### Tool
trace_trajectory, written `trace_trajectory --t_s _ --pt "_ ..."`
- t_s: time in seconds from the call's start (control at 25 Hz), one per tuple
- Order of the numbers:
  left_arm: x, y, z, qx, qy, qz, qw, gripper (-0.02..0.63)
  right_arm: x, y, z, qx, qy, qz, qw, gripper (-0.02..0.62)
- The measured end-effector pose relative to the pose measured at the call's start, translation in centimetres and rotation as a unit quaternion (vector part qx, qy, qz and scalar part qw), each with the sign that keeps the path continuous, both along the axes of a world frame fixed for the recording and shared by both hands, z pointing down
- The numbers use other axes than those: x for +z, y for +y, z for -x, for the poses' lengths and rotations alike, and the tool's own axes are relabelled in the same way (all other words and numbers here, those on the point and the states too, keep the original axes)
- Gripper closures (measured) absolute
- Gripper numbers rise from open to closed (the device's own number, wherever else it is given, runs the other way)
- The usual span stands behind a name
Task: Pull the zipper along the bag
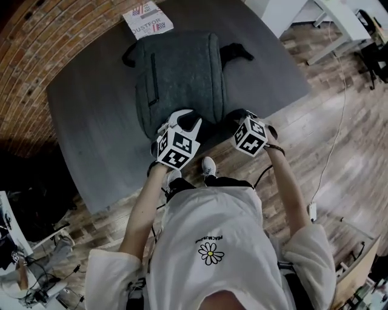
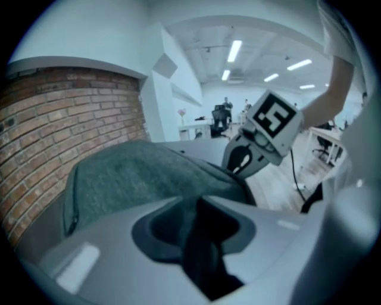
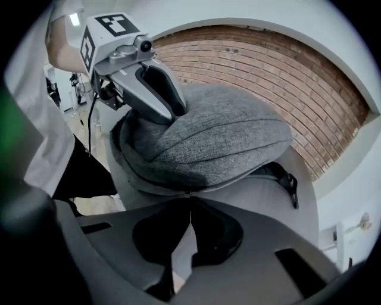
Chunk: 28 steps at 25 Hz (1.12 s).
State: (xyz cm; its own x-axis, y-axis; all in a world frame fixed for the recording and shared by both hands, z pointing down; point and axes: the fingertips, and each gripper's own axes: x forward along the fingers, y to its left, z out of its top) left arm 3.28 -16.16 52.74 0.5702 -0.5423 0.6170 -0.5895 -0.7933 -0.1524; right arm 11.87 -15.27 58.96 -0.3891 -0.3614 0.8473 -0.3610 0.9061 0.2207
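A grey fabric backpack (image 1: 179,72) lies flat on the dark table (image 1: 91,121). My left gripper (image 1: 183,119) is at the bag's near left corner. In the left gripper view, a dark fold of the bag (image 2: 131,173) fills the gap between its jaws (image 2: 199,202), which are shut on it. My right gripper (image 1: 241,116) is at the near right corner. Its jaws (image 3: 190,199) meet at the zipper seam of the bag (image 3: 220,137), shut on the small zipper pull. Each gripper shows in the other's view, the right gripper (image 2: 241,161) and the left gripper (image 3: 169,110).
A printed booklet (image 1: 148,18) lies at the table's far edge behind the bag. A black strap (image 1: 236,51) sticks out on the bag's right. A brick wall curves round the left side, and white desks (image 1: 339,18) stand on the wood floor at the right.
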Motion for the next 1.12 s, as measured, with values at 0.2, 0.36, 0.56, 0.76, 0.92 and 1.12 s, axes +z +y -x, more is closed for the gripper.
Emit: trace_trajectory --t_s 0.2,0.36,0.56,0.76,0.92,1.12 --pt "-0.1 -5.3 -3.6 -0.021 0.001 0.026 0.9994 0.508 -0.2 -6.7 -3.7 0.022 0.032 -0.024 0.999 0.592" --pt "-0.4 -8.4 -5.4 -0.046 0.023 0.053 0.9973 0.506 -0.1 -10.6 -5.5 0.046 0.04 -0.026 0.998 0.592" --pt "-4.9 -7.9 -4.5 0.007 0.016 -0.004 0.9998 0.508 0.3 -11.5 -5.6 0.032 0.043 -0.02 0.998 0.592" --pt "-5.0 -11.2 1.9 -0.019 -0.063 -0.054 0.9963 0.525 0.3 -11.0 -6.1 0.042 0.029 -0.013 0.999 0.591" --pt "-3.6 -12.9 3.5 -0.041 0.012 -0.039 0.9983 0.603 0.3 -10.7 -6.0 0.046 0.028 -0.006 0.999 0.592" --pt "-2.9 -13.2 3.2 -0.04 0.017 -0.02 0.9989 0.603 -0.1 -9.7 -6.1 0.057 0.035 0.004 0.998 0.592"
